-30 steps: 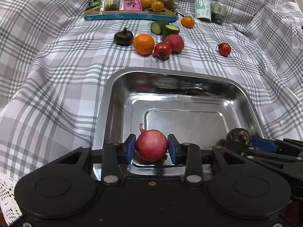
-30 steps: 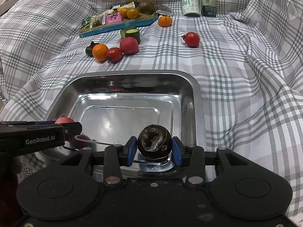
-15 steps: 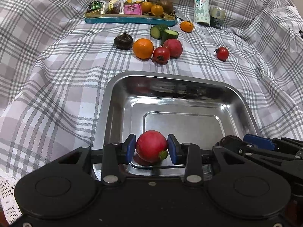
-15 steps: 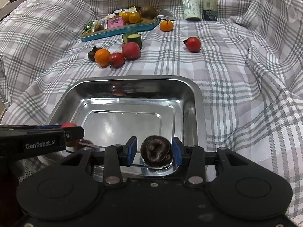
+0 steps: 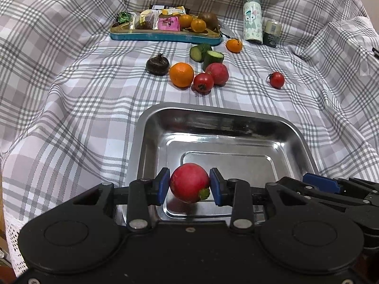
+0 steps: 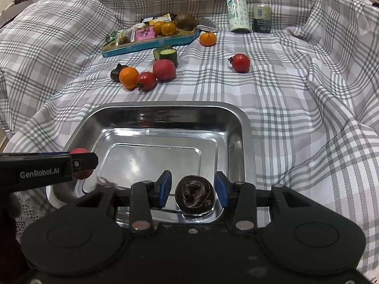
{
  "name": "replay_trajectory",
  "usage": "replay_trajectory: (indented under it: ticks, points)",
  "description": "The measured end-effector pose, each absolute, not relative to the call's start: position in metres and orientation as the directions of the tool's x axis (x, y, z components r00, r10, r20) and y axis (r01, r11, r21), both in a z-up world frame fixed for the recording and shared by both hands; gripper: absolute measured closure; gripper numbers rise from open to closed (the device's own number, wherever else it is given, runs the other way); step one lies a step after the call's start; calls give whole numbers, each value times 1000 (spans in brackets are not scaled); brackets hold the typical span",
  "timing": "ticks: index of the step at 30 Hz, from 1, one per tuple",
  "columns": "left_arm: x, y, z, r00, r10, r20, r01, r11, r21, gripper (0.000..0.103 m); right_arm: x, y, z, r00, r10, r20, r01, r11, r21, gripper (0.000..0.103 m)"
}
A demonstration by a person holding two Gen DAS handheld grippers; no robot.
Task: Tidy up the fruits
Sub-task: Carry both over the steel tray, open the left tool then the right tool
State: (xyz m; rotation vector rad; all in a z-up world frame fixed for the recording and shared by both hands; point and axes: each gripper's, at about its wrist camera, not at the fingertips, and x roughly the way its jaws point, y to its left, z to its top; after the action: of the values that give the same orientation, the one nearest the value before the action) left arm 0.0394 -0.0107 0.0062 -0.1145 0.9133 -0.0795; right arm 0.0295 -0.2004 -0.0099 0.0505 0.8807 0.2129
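Note:
My left gripper (image 5: 189, 185) is shut on a round red fruit (image 5: 189, 182) and holds it over the near edge of the steel tray (image 5: 213, 116). My right gripper (image 6: 193, 189) has its jaws spread; a dark brown fruit (image 6: 194, 195) rests on the tray floor (image 6: 151, 158) between the pads, with gaps on both sides. The left gripper with the red fruit (image 6: 79, 151) shows at the left of the right wrist view. Beyond the tray lie an orange (image 5: 181, 74), two red fruits (image 5: 203, 82), a dark fruit (image 5: 157, 64) and cucumber pieces (image 5: 206, 53).
A blue tray (image 5: 165, 36) with snacks and fruit stands at the back. A small orange (image 5: 234, 45), a lone red tomato (image 5: 276, 79), a patterned bottle (image 5: 253, 20) and a small can (image 5: 272, 33) are at the back right. Plaid cloth folds rise around.
My right gripper has opened and the dark fruit now rests on the tray floor. Both grippers have pulled back a little; the left still holds the red fruit.

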Motion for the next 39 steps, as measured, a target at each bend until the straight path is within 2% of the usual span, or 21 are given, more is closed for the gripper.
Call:
replay_trajectory:
  ticks: [8, 12, 39]
  points:
    - [39, -12, 6, 613, -119, -781, 28, 991, -129, 58, 29, -200, -9, 623, 209, -754, -170, 977, 130, 60]
    - [38, -12, 7, 622, -116, -774, 22, 991, -130, 53, 29, -200, -9, 623, 211, -753, -174, 976, 130, 60]
    - [50, -9, 15, 641, -85, -763, 14, 995, -100, 54, 35, -203, -5, 644, 199, -739, -169, 979, 117, 60]
